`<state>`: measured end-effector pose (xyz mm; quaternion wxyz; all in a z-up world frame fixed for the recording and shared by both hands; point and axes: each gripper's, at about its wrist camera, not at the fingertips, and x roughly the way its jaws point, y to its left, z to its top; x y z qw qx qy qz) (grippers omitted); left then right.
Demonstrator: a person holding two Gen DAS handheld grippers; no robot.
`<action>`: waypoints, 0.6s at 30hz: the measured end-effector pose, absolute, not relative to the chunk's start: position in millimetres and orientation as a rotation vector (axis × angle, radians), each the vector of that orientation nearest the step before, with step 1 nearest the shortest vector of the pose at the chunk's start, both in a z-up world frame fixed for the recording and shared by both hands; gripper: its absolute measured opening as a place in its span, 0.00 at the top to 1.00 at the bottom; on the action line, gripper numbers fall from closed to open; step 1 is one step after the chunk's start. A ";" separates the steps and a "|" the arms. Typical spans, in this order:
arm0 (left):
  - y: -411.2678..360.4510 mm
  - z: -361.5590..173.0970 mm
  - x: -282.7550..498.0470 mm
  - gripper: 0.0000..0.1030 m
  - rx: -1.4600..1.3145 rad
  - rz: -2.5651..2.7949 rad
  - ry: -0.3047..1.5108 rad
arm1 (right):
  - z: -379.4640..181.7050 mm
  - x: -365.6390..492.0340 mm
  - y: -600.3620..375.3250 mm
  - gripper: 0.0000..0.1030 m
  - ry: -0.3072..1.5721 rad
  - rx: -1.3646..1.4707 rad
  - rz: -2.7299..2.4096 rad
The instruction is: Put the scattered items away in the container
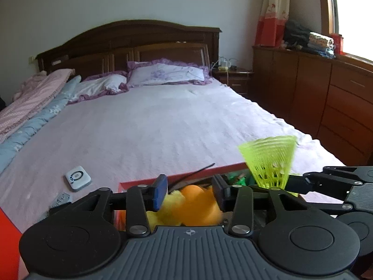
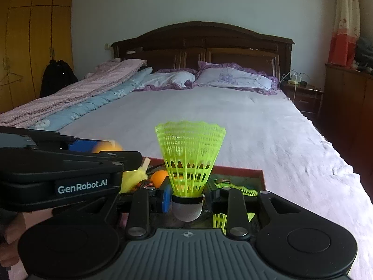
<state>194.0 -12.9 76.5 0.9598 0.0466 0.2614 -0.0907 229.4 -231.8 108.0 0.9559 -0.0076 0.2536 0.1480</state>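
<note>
The right gripper (image 2: 186,201) is clamping the neon-green plastic shuttlecock (image 2: 189,161) upright, skirt up, directly over the red cardboard box (image 2: 253,172), while the left gripper (image 1: 188,193) is standing parted around an orange ball (image 1: 198,204).

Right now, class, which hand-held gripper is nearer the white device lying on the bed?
Left. The left hand-held gripper hovers just right of the white device; the right hand-held gripper is farther right, holding the green shuttlecock.

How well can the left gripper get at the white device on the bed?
Probably yes: the white device lies bare on the sheet beside the red box, nothing in between, though an orange ball sits between the fingers of the left gripper.
</note>
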 end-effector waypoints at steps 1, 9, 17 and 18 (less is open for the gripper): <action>-11.0 76.3 193.1 0.47 0.093 -0.178 0.526 | 108.3 232.2 -232.2 0.66 0.515 -0.012 0.301; 0.8 53.3 172.2 0.41 0.099 -0.162 0.575 | 90.1 218.1 -248.8 0.60 0.547 -0.021 0.310; -0.1 50.6 163.5 0.39 0.107 -0.161 0.575 | 103.6 247.3 -238.6 0.60 0.482 -0.095 0.310; -0.6 51.1 162.9 0.39 0.106 -0.165 0.574 | 105.9 255.2 -235.9 0.60 0.480 -0.108 0.306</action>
